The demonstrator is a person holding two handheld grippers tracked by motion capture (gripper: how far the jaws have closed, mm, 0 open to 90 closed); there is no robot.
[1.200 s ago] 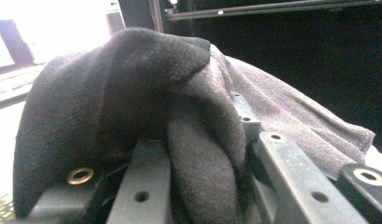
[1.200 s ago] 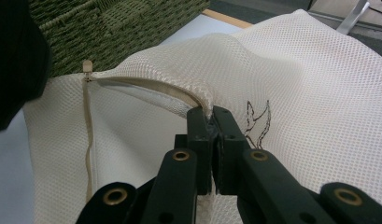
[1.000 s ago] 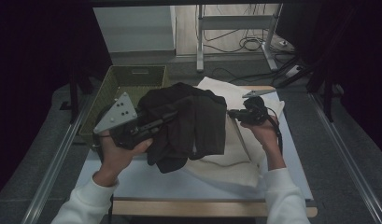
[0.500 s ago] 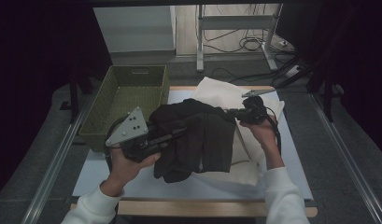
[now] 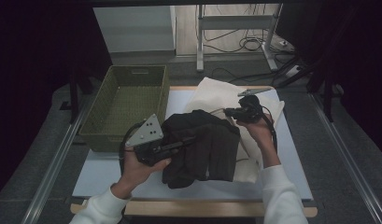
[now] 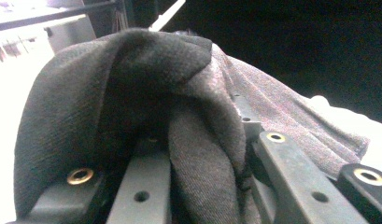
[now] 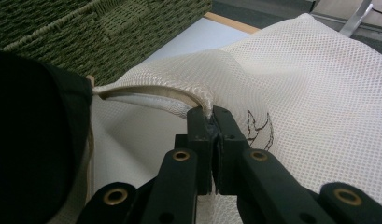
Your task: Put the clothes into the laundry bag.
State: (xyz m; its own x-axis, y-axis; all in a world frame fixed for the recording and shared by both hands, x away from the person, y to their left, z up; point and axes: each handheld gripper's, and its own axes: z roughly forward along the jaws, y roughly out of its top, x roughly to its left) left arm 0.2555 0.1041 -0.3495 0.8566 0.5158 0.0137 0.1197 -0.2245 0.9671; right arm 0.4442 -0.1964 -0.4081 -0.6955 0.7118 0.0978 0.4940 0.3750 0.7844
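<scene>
A black garment (image 5: 209, 147) lies bunched over the mouth of a white mesh bag (image 5: 216, 93) on the table. My left gripper (image 5: 191, 139) reaches in from the left, shut on a thick fold of the garment (image 6: 132, 93), and the cloth drapes over both jaws of that gripper (image 6: 198, 140). My right gripper (image 5: 227, 112) is at the bag's far right side. Its jaws (image 7: 211, 116) are shut on the bag's hemmed rim and lift it, so the mesh bag (image 7: 310, 84) gapes. The black garment (image 7: 30, 140) sits just left of that opening.
A green woven basket (image 5: 163, 93) stands at the table's back left, next to the bag; its wall (image 7: 86, 28) is close behind the opening. A white mat (image 5: 95, 172) covers the tabletop. Metal rails run along both sides of the table.
My left hand has carried the garment rightward and down, away from the basket and toward the bag's opening. The right hand keeps the rim in place.
</scene>
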